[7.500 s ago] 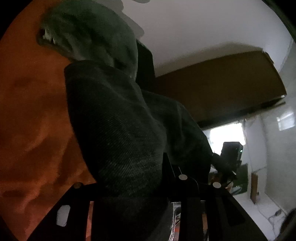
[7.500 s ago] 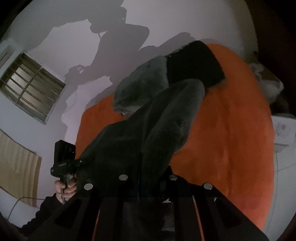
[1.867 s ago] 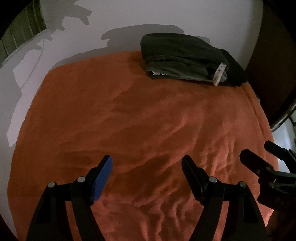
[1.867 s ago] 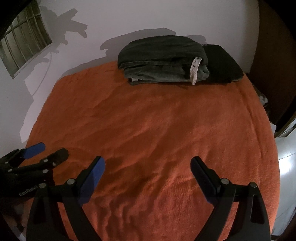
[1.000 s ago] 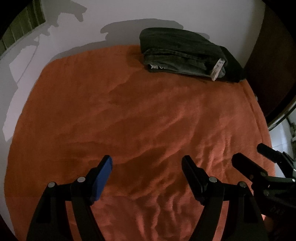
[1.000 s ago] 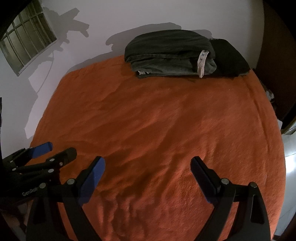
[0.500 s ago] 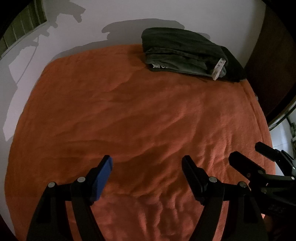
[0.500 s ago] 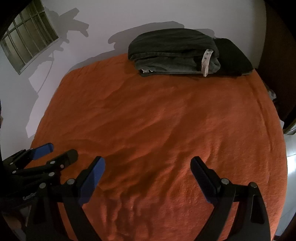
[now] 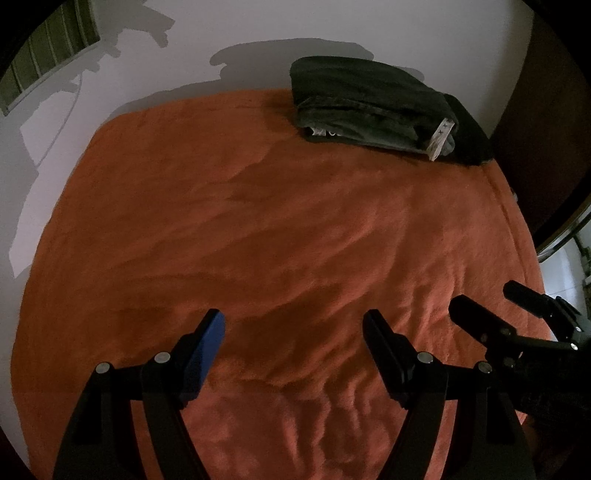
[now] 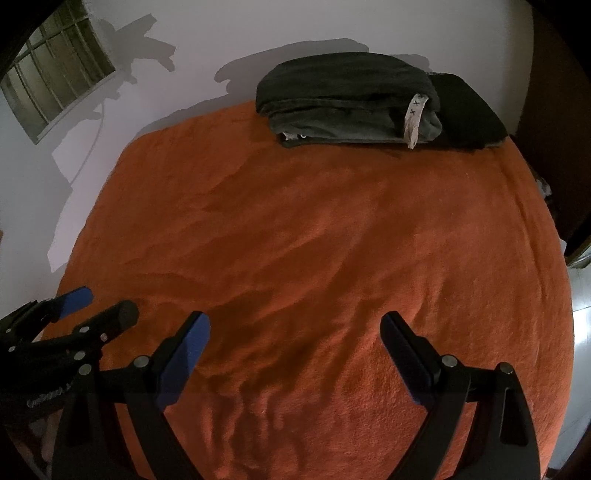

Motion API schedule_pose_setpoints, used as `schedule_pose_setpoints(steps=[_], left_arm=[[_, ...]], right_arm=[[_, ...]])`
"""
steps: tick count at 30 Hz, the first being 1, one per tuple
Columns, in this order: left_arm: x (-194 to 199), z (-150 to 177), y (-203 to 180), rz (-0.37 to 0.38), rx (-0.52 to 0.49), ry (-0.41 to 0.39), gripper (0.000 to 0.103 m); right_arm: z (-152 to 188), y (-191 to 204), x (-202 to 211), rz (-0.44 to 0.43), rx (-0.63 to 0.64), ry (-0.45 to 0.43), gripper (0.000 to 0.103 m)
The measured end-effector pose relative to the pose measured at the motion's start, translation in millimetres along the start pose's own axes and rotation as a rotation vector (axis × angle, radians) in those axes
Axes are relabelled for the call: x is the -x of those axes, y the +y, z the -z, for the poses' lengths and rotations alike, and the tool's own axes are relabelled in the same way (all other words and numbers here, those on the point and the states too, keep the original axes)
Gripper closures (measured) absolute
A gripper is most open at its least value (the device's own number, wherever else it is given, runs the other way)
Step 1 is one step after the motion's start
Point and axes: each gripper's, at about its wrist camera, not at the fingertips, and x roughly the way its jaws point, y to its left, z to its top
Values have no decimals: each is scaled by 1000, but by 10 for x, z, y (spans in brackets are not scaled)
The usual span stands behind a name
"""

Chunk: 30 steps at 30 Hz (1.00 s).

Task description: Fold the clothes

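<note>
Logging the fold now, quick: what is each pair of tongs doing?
Left tongs: open, holding nothing, over the orange blanket.
Right tongs: open, holding nothing; the folded clothes lie far off by the wall.

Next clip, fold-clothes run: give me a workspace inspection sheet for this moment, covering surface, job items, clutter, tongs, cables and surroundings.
Surface: orange blanket, rumpled, covering the bed.
Job's things: folded dark garment with a pale tag lies at the far edge by the wall; a black folded piece sits against its right side.
Clutter: nothing seen on the blanket's middle.
Tongs: left tongs open, nothing between them; right tongs open, nothing between them. Both hang over bare blanket near the front, side by side.
Cables: a thin cord hangs down the wall below the window.
Surroundings: white wall, barred window upper left, dark wooden furniture on the right.
</note>
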Motion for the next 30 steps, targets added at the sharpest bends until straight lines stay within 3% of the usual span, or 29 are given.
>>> schedule_pose_setpoints(steps=[30], left_arm=[[56,102,-39,-44,-15,-39,25]], right_arm=[[26,88,-7,17,24,-17,9]])
